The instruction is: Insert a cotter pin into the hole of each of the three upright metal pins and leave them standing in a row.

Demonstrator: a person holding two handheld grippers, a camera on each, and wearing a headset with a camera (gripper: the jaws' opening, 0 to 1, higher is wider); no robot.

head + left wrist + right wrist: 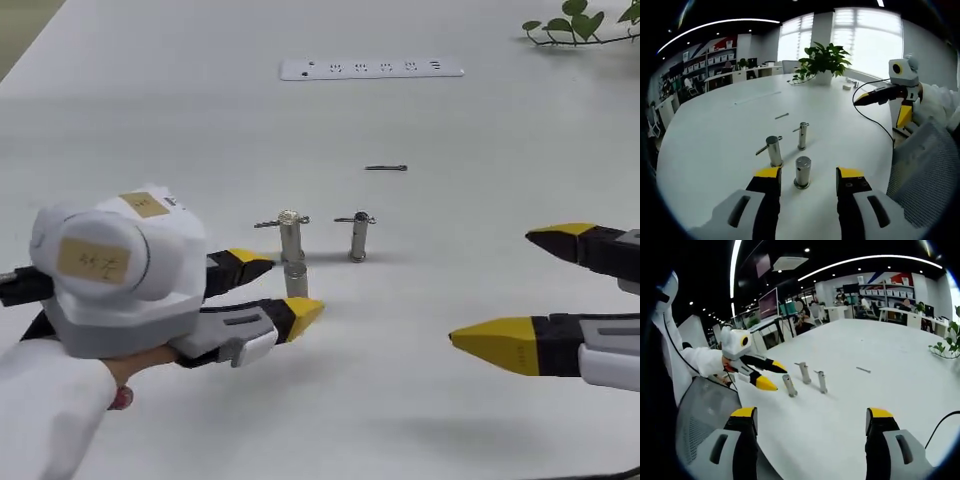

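I have the left tongs (290,285) spread open around the bare metal pin (296,279), which stands upright between the jaws with neither one visibly pressing it. Just behind the bare pin stands 1 finished pin (290,238), and behind and to its right a 2nd finished pin (359,238), each with a cotter through its head. The loose cotter pin (386,168) lies flat on the desk (450,140), well beyond the bare pin. The right tongs (492,287) hang open and empty, off to the bare pin's right. I judge the bare pin stiff, smooth and tippy on its narrow foot, so I would clamp it mid-shaft, below the hole. The cotter looks light and springy, best pinched at its looped end.
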